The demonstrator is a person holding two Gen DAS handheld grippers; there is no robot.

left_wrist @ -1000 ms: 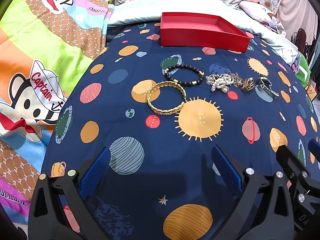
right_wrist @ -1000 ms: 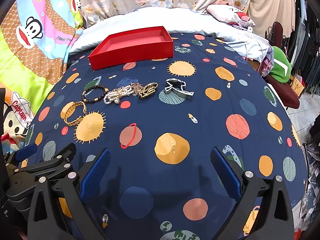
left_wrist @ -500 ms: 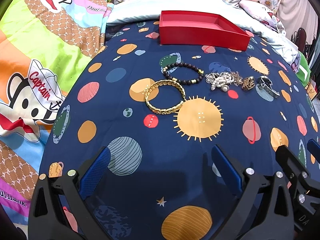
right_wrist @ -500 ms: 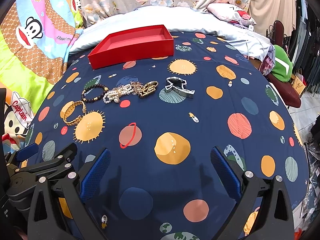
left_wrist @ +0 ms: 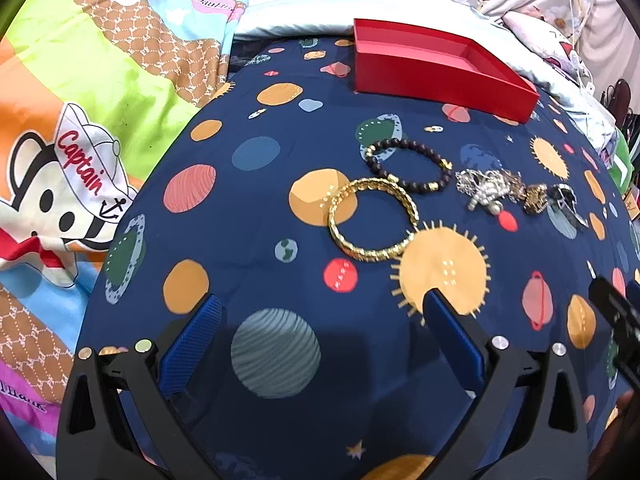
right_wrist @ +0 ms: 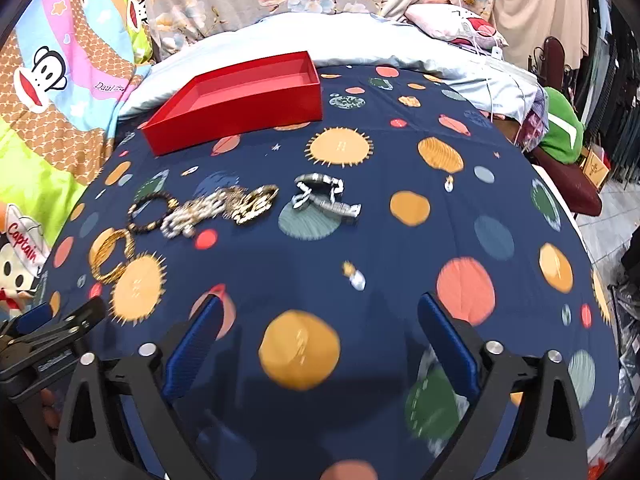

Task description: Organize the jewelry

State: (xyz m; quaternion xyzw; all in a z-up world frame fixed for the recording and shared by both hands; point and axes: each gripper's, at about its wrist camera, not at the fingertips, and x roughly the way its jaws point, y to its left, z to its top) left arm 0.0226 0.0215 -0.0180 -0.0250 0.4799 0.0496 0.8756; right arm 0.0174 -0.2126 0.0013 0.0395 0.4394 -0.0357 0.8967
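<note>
An empty red tray (left_wrist: 436,76) (right_wrist: 240,110) stands at the far side of the navy planet-print cloth. In front of it lies a row of jewelry: a gold bangle (left_wrist: 373,220) (right_wrist: 111,256), a dark bead bracelet (left_wrist: 408,165) (right_wrist: 150,212), a pearl and chain tangle (left_wrist: 486,192) (right_wrist: 192,216), a gold chain piece (left_wrist: 536,198) (right_wrist: 256,204) and a silver link bracelet (left_wrist: 566,206) (right_wrist: 326,198). My left gripper (left_wrist: 320,332) is open and empty, just short of the bangle. My right gripper (right_wrist: 320,332) is open and empty, short of the silver bracelet.
The cloth (left_wrist: 280,360) covers a rounded bed. A cartoon-monkey blanket (left_wrist: 80,120) lies to the left. Pillows (right_wrist: 452,24) sit behind the tray. A chair with green fabric (right_wrist: 564,136) stands off the right edge. The other gripper shows at the right edge of the left wrist view (left_wrist: 618,320).
Both grippers have moved forward toward the jewelry row, so bangle and silver bracelet look closer. The left view has shifted left. Both stay open. The jewelry has not moved.
</note>
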